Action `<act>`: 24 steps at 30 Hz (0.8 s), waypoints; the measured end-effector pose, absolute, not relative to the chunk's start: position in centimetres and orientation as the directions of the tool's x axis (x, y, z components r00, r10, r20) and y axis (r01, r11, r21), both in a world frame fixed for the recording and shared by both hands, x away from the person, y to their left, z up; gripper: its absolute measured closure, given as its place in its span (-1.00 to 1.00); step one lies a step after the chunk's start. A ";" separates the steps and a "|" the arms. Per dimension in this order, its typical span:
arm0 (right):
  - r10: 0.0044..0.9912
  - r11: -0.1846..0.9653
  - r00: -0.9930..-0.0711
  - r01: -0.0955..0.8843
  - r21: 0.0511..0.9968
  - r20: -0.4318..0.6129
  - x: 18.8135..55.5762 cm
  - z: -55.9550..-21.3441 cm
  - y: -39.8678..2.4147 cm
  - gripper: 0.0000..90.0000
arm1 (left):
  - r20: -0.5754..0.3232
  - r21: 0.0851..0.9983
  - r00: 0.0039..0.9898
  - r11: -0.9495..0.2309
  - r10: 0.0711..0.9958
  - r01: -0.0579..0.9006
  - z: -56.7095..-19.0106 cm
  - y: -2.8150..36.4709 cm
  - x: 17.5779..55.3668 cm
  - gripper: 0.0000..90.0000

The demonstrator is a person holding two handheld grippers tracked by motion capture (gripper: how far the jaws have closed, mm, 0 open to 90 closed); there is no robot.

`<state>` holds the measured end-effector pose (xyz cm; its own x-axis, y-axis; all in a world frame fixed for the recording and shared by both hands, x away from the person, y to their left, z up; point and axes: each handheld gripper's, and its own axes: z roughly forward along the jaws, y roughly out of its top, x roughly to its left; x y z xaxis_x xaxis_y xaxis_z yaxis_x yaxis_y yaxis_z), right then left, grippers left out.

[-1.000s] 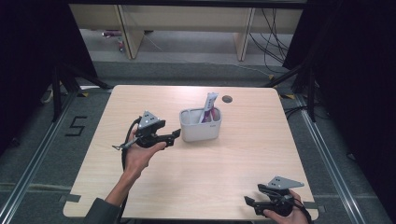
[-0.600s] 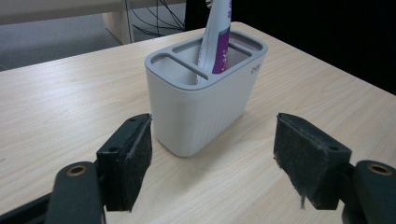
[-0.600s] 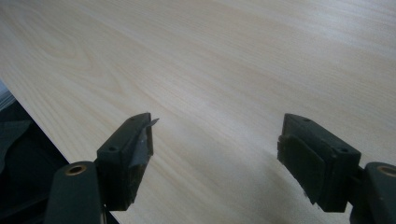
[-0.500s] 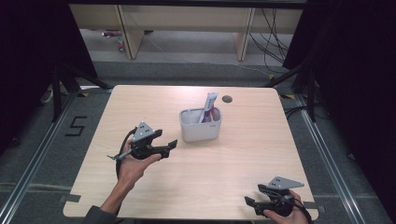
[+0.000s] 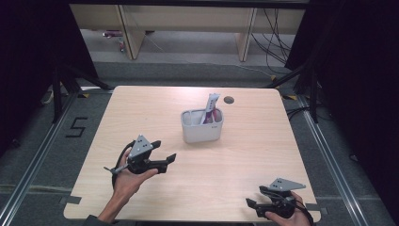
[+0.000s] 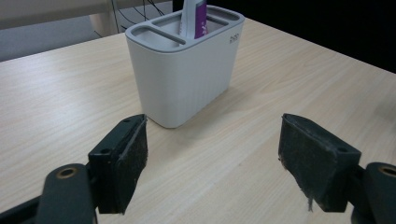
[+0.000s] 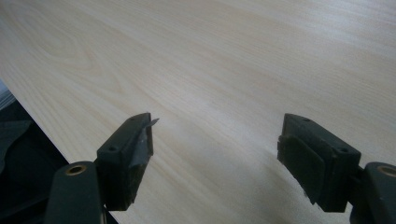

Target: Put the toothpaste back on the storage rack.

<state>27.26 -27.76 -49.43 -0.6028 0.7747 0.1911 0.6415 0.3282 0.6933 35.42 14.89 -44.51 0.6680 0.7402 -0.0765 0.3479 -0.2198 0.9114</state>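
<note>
A white slotted holder [image 5: 202, 126] stands near the table's middle with a white and purple tube [image 5: 210, 107] upright in it. My left gripper [image 5: 164, 150] hovers at the front left, open, its jaws pointing right toward the holder with a clear gap between. In the left gripper view the holder [image 6: 187, 70] and tube [image 6: 194, 18] lie ahead of the wide-apart pads [image 6: 133, 154], with nothing between them. My right gripper [image 5: 255, 197] rests at the front right corner, open and holding nothing. The right gripper view has its fingers [image 7: 135, 149] over bare wood.
A dark round hole [image 5: 229, 100] sits in the wooden table [image 5: 282, 141] behind the holder. The table's edge [image 7: 32, 116] runs close beside the right gripper. Wooden shelving [image 5: 188, 23] and cables stand beyond the far edge.
My left gripper has drawn back from beside the holder toward the front left of the table, still open. The right gripper has stayed in place.
</note>
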 end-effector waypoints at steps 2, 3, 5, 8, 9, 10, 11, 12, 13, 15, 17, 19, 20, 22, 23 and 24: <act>0.773 0.327 -0.604 0.641 0.694 0.193 27.3 -49.4 -27.8 -0.41 | -0.074 0.911 0.675 -0.225 0.734 0.345 -44.8 14.9 35.0 -0.47; 0.773 0.328 -0.604 0.641 0.694 0.193 27.3 -49.4 -27.8 -0.41 | -0.068 0.908 0.675 -0.235 0.735 0.347 -44.9 14.9 34.9 -0.47; 0.772 0.329 -0.606 0.640 0.694 0.192 27.3 -49.4 -27.8 -0.41 | -0.073 0.912 0.681 -0.229 0.729 0.342 -45.2 14.9 34.5 -0.47; 0.768 0.330 -0.607 0.648 0.686 0.203 27.3 -49.4 -27.7 -0.41 | -0.062 0.907 0.684 -0.245 0.726 0.343 -45.3 14.9 34.0 -0.47; 0.764 0.357 -0.624 0.622 0.696 0.165 27.4 -49.4 -27.9 -0.41 | -0.066 0.907 0.686 -0.243 0.725 0.344 -45.4 14.8 33.8 -0.47; 0.770 0.358 -0.620 0.619 0.699 0.154 27.4 -49.4 -27.9 -0.41 | -0.063 0.907 0.688 -0.246 0.723 0.342 -45.5 14.8 33.6 -0.48; 0.768 0.330 -0.607 0.648 0.687 0.205 27.3 -49.4 -27.7 -0.41 | -0.067 0.910 0.693 -0.241 0.718 0.337 -45.7 14.8 33.4 -0.47; 0.768 0.330 -0.607 0.648 0.687 0.205 27.3 -49.4 -27.7 -0.41 | -0.069 0.909 0.694 -0.241 0.717 0.339 -45.8 14.8 33.2 -0.47; 0.770 0.333 -0.610 0.635 0.697 0.187 27.3 -49.5 -27.7 -0.41 | -0.065 0.905 0.692 -0.249 0.719 0.344 -45.9 14.9 32.9 -0.47; 0.767 0.328 -0.607 0.648 0.687 0.206 27.3 -49.4 -27.8 -0.41 | -0.064 0.903 0.694 -0.255 0.718 0.347 -46.2 14.9 32.5 -0.48; 0.776 0.331 -0.600 0.650 0.684 0.194 27.2 -49.3 -27.9 -0.41 | -0.066 0.903 0.698 -0.256 0.713 0.346 -46.6 14.9 32.1 -0.48; 0.771 0.342 -0.611 0.633 0.695 0.177 27.3 -49.3 -28.0 -0.41 | -0.063 0.899 0.701 -0.265 0.710 0.350 -46.9 15.0 31.6 -0.48; 0.773 0.328 -0.602 0.649 0.686 0.200 27.2 -49.4 -27.9 -0.41 | -0.059 0.898 0.705 -0.271 0.706 0.347 -47.0 15.1 31.4 -0.48; 0.756 0.353 -0.627 0.633 0.690 0.189 27.4 -49.4 -27.9 -0.41 | -0.054 0.898 0.705 -0.275 0.707 0.344 -47.1 15.2 31.0 -0.48; 0.751 0.356 -0.632 0.631 0.690 0.191 27.4 -49.5 -28.0 -0.41 | -0.044 0.895 0.703 -0.285 0.710 0.343 -47.1 15.3 30.7 -0.48; 0.753 0.354 -0.629 0.632 0.689 0.191 27.4 -49.5 -28.0 -0.41 | -0.047 0.899 0.704 -0.278 0.708 0.340 -47.2 15.4 30.6 -0.48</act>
